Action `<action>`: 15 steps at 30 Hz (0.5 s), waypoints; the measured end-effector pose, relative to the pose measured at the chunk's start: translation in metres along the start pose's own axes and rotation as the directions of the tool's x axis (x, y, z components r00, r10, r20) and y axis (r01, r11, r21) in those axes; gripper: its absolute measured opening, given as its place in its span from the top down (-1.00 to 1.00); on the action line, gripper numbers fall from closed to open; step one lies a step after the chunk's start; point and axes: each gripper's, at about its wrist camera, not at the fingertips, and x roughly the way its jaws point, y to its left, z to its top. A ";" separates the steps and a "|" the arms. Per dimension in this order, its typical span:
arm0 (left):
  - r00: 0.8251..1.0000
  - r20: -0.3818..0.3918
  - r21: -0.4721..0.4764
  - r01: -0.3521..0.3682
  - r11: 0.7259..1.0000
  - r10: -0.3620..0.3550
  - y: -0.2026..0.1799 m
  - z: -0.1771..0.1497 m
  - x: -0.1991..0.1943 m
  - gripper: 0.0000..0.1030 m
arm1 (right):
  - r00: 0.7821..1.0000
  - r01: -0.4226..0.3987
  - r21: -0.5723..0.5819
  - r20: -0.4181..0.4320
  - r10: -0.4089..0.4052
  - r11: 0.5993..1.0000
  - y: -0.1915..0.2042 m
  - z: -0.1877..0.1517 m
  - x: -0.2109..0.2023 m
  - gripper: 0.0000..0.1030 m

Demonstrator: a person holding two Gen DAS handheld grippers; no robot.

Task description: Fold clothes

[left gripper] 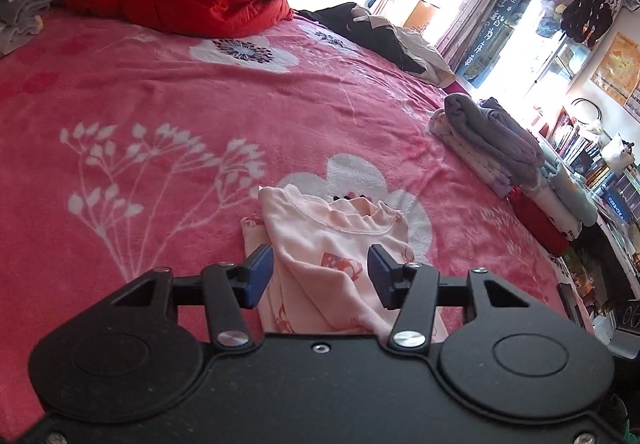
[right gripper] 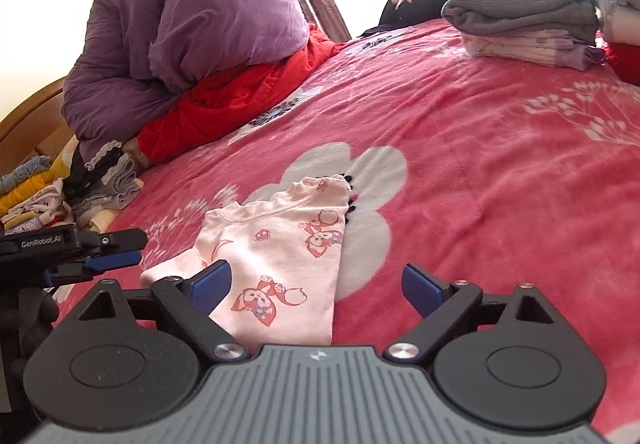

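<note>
Pink plush blanket [left gripper: 200, 92] with white flowers covers the bed in the left wrist view, with a window glaring behind and shelves of books at the right edge. A small pale pink top [left gripper: 328, 244] with a cartoon print lies partly folded in the near middle of the blanket, its neckline turned away from the camera. Folded clothes [left gripper: 492, 140] are stacked along the right side, well apart from it. The left gripper [left gripper: 320, 276] points downward over the near part of the top, its blue pads spread with a ridge of the cloth between them; neither pad visibly presses on the fabric, so I judge nothing is held.

From the right wrist view the same top [right gripper: 280, 252] lies just ahead, neckline toward the far side, near hem running under the gripper body. A purple duvet [right gripper: 192, 28] heaped over red bedding [right gripper: 240, 96] fills the far left. The right gripper [right gripper: 316, 284] is tilted down with its pads standing wide; the left pad overlaps the top in the picture and the right one hangs over bare blanket, gripping nothing. The left gripper [right gripper: 116, 260] shows at the left edge, seen side-on, low beside the top.

The garment looks thin, light and limp, likely to slump and crease when lifted and to drag a little on the fuzzy blanket. Pinching both near hem corners, through all layers, seems the safest hold.
</note>
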 end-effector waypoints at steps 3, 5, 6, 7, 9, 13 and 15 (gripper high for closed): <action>1.000 -0.006 -0.010 0.001 1.000 -0.001 0.008 0.003 0.021 0.01 | 0.999 -0.015 -0.026 -0.036 0.014 1.000 -0.006 0.007 0.024 -0.44; 1.000 0.000 -0.028 0.014 0.999 -0.014 0.018 0.003 0.031 0.01 | 0.999 -0.020 -0.031 -0.049 0.018 0.999 -0.012 0.013 0.039 -0.42; 1.000 0.002 -0.038 0.021 0.999 -0.021 0.023 0.002 0.036 0.01 | 0.998 -0.024 -0.025 -0.052 0.022 0.999 -0.015 0.017 0.046 -0.42; 1.000 0.001 -0.041 0.025 0.999 -0.025 0.026 0.002 0.041 0.01 | 0.998 -0.030 -0.020 -0.053 0.029 0.999 -0.019 0.020 0.053 -0.42; 1.000 -0.009 -0.012 0.019 1.000 -0.019 0.028 0.003 0.047 0.05 | 0.998 -0.039 -0.012 -0.058 0.038 0.999 -0.026 0.026 0.069 -0.42; 1.000 0.000 0.067 0.005 0.998 -0.005 0.026 0.007 0.054 0.10 | 0.994 -0.083 0.020 -0.064 0.084 0.996 -0.035 0.036 0.095 -0.30; 1.000 0.000 0.089 0.008 0.996 -0.008 0.025 0.008 0.057 0.20 | 0.993 -0.102 0.018 -0.065 0.103 0.995 -0.036 0.040 0.105 -0.24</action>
